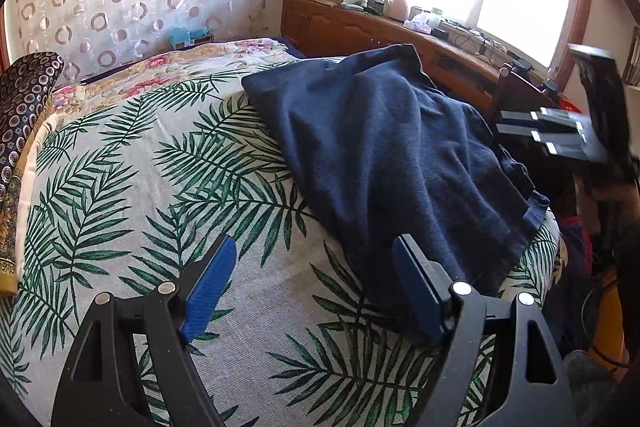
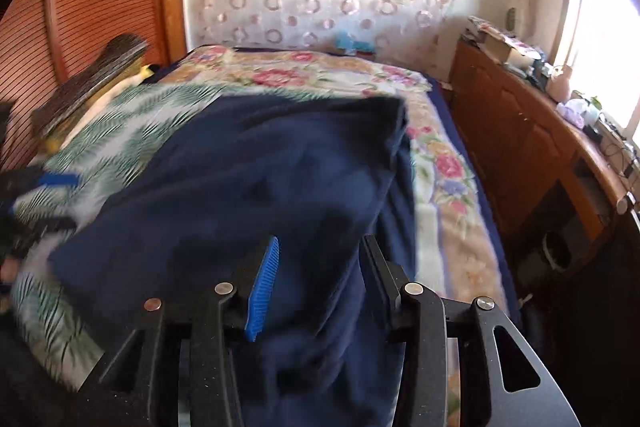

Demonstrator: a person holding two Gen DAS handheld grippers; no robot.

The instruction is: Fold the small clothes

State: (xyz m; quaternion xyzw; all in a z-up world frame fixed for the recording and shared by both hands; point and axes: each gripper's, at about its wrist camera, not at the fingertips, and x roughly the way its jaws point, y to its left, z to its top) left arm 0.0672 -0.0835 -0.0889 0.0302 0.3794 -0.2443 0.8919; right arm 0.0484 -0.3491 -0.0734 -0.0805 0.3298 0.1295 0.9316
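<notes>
Lying limp and soft across mid-frame, navy garment (image 1: 384,147), best pinched at lower-right hem; left gripper (image 1: 316,287) spread wide, right gripper (image 2: 320,279) parted, apparently unclamped.

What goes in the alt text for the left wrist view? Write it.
A navy garment lies rumpled on a palm-leaf bedspread, with the open left gripper hovering just short of its near hem. The right gripper shows at the right edge, and a cluttered wooden cabinet sits under a bright window.
</notes>
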